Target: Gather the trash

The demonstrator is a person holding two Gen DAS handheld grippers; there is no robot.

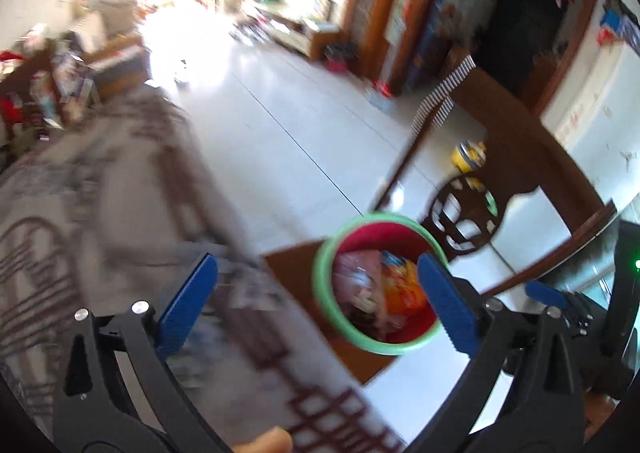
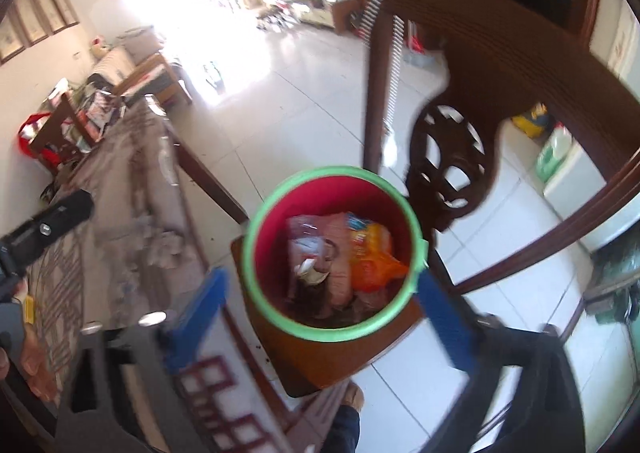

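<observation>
Both views are motion-blurred. The left gripper [image 1: 320, 305] has its blue-padded jaws spread wide with nothing between the pads. The red trash bin [image 1: 416, 327] with a green rim sits ahead of the jaws, toward the right pad, which overlaps the rim's right edge in the view; contact cannot be told. The bin stands on a brown wooden chair seat [image 1: 304, 273]. Inside it lie crumpled wrappers, an orange snack packet [image 1: 404, 289] among them. Under and left of the left pad runs a table covered with a grey patterned tablecloth [image 1: 120, 213]. Beyond the bin, past the right pad, stands the chair's carved dark backrest [image 1: 468, 213], with white floor tiles [image 1: 288, 101] behind it.

The right gripper [image 2: 324, 317] likewise has its jaws spread apart, empty. The same trash bin [image 2: 276, 213] fills the space between and just ahead of the two blue pads, its opening facing the camera. The orange snack packet [image 2: 372, 257] lies on the right-pad side of the bin's contents, and pinkish plastic bags [image 2: 316, 237] lie toward the middle. The chair seat [image 2: 320, 357] shows below the bin, between the pads. The tablecloth [image 2: 120, 213] lies off past the left pad, where part of the other gripper's black body [image 2: 48, 229] enters the view. The backrest [image 2: 452, 169] rises beyond the right pad.
</observation>
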